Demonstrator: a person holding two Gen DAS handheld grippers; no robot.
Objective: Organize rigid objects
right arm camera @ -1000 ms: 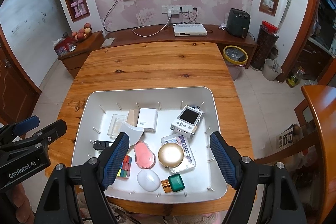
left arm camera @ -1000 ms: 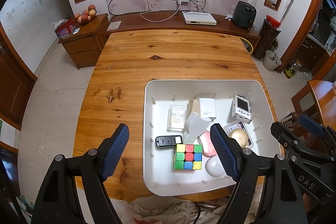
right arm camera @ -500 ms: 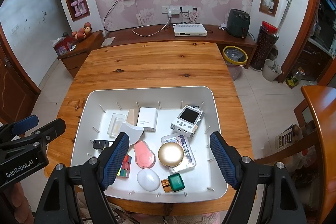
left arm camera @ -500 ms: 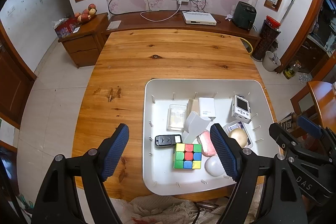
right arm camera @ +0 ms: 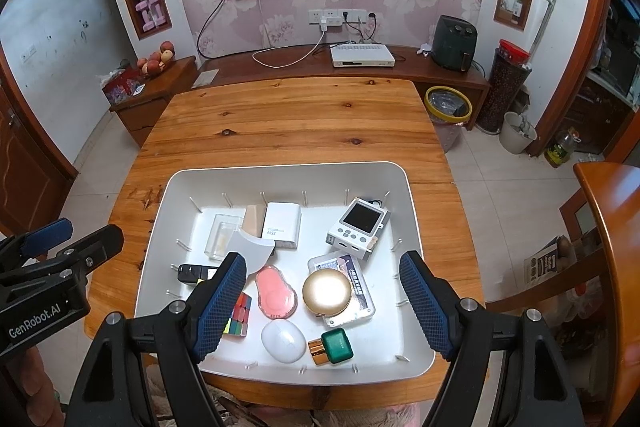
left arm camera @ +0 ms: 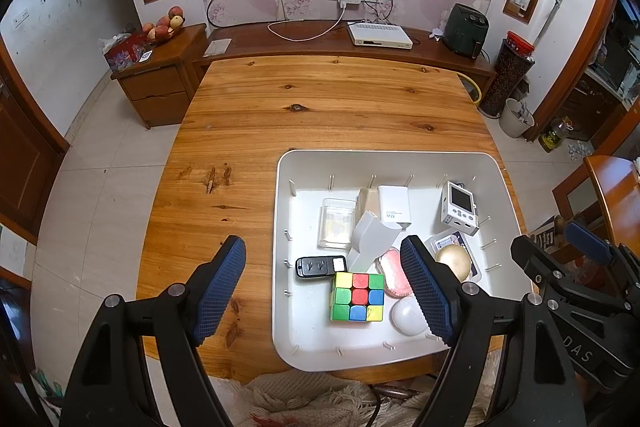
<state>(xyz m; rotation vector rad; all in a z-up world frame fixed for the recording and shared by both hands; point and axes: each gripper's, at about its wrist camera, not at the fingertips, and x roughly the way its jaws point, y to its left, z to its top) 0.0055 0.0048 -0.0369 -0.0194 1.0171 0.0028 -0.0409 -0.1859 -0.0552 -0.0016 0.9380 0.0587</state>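
A white tray point(right arm camera: 288, 173) on the wooden table point(right arm camera: 288, 123) holds several rigid objects: a colour cube point(left arm camera: 357, 297), a black remote point(left arm camera: 320, 266), a pink oval case point(right arm camera: 276, 291), a gold round compact point(right arm camera: 327, 291), a white mouse point(right arm camera: 283, 340), a green-capped bottle point(right arm camera: 331, 346), a white handheld device point(right arm camera: 358, 223) and a white charger block point(right arm camera: 282, 229). My left gripper point(left arm camera: 326, 291) hovers open above the tray's near left edge. Open too, my right gripper point(right arm camera: 322, 305) hangs over the tray's near half. Neither holds anything.
The table's far half point(left arm camera: 332, 95) is bare wood. A low cabinet point(right arm camera: 344, 67) with a set-top box runs behind it. A yellow-rimmed bin point(right arm camera: 447, 105) stands at the far right corner, a wooden chair point(right arm camera: 600, 227) to the right, a fringed cloth point(left arm camera: 304, 399) at the near edge.
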